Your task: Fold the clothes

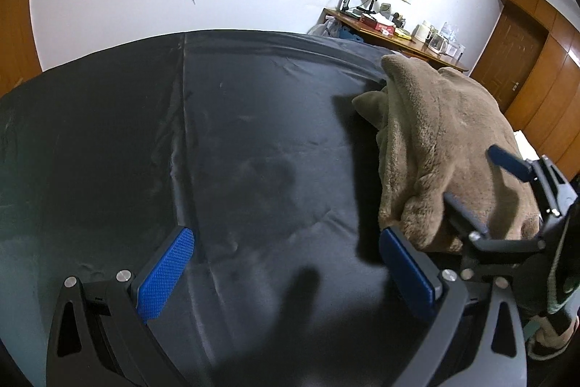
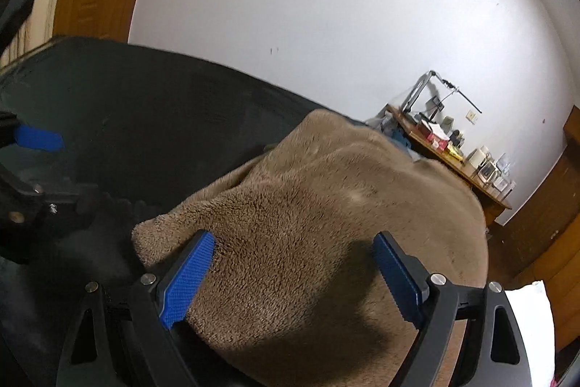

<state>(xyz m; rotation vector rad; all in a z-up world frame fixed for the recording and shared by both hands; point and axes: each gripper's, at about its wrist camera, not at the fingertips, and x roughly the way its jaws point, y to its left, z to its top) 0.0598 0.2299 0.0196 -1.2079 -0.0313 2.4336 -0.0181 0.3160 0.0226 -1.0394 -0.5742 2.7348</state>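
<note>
A brown fleece garment [image 1: 435, 140] lies bunched on the right part of a bed with a dark sheet [image 1: 235, 133]. My left gripper [image 1: 286, 263] is open above bare sheet, just left of the garment's near edge, with nothing between its blue pads. My right gripper [image 2: 293, 271] is open wide just over the garment [image 2: 326, 205]; the fleece fills the gap below the pads, which do not press on it. The left wrist view shows the right gripper [image 1: 480, 182] over the garment's right side. One blue finger [image 2: 36, 137] of the left gripper shows at the left in the right wrist view.
A wooden desk [image 1: 398, 40] crowded with small items, a kettle and a lamp frame stands against the white wall behind the bed. Wooden doors and cabinets [image 1: 525, 60] line the right side. Something white [image 2: 529, 321] lies past the bed's right edge.
</note>
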